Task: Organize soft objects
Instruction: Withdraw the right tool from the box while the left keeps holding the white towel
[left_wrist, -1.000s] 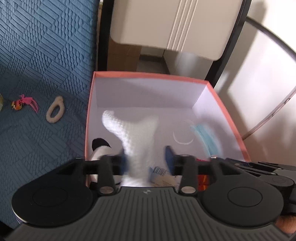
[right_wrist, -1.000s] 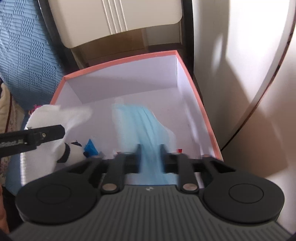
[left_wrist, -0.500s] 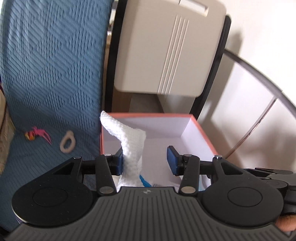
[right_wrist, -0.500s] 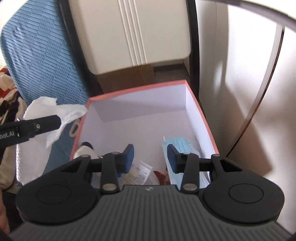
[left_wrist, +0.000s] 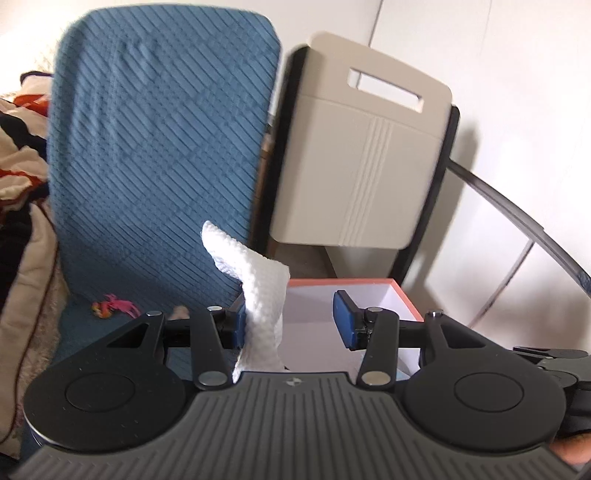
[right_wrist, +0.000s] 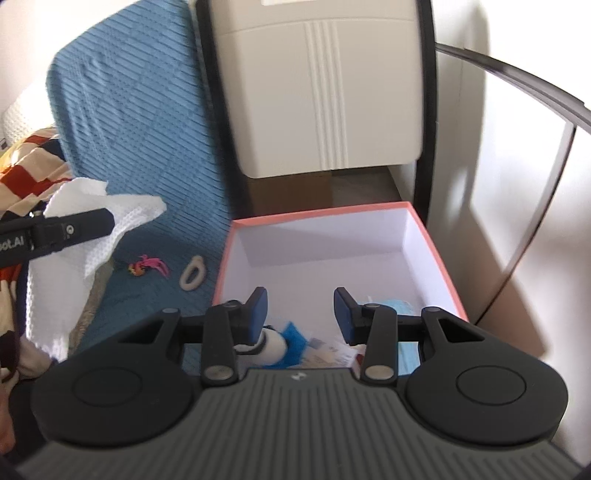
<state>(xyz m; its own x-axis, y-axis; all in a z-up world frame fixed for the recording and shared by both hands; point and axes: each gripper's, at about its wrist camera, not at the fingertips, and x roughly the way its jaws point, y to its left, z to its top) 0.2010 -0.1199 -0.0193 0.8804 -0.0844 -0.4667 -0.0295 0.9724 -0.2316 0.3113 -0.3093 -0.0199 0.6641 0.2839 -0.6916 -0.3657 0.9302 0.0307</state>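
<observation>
While our left gripper (left_wrist: 291, 325) is dangling a white cloth (left_wrist: 258, 295) against one spread finger, our right gripper (right_wrist: 300, 314) is gaping above the pink box (right_wrist: 436, 254).

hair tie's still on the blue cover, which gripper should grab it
Right gripper: open, empty, hair tie just ahead-left. Left gripper, though open, still has the white cloth draped on one finger.

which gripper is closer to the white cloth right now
Left. The left gripper has the white cloth draped against its left finger, jaws apart. The right gripper hangs open over the pink box, well clear of the cloth.
</observation>
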